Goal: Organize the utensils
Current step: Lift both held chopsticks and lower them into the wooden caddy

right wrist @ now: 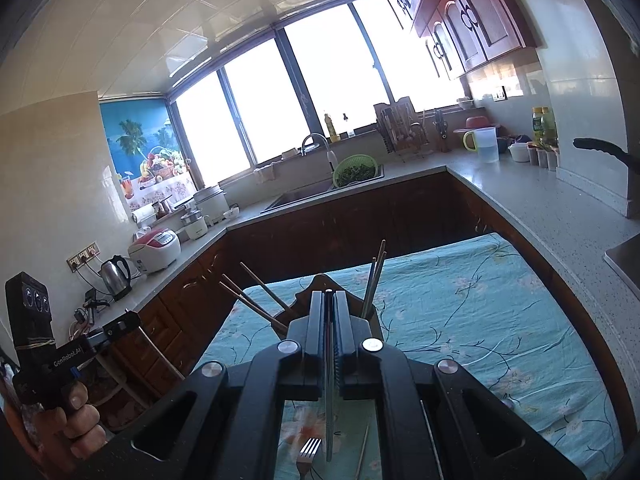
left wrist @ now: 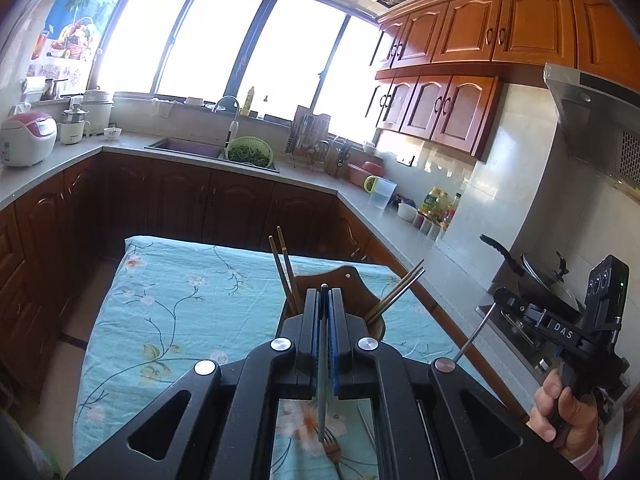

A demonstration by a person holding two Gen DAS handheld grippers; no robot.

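Gripping upright utensils [left wrist: 322, 364], handles up, over holder [left wrist: 347, 280].

Blown-out window [left wrist: 240, 40] glare — fisheye-warped edges

Matte black left gripper [left wrist: 325, 296] with blue-padded fingers [left wrist: 333, 320], silver round screws, right gripper [right wrist: 330, 300] all black, "DAS" lettering, bare-skinned hand [left wrist: 562, 420], pink sleeve cuff

"DAS" on right tongs [left wrist: 500, 300]; seemingly "GenRobot.AI" on left tongs [right wrist: 128, 320]
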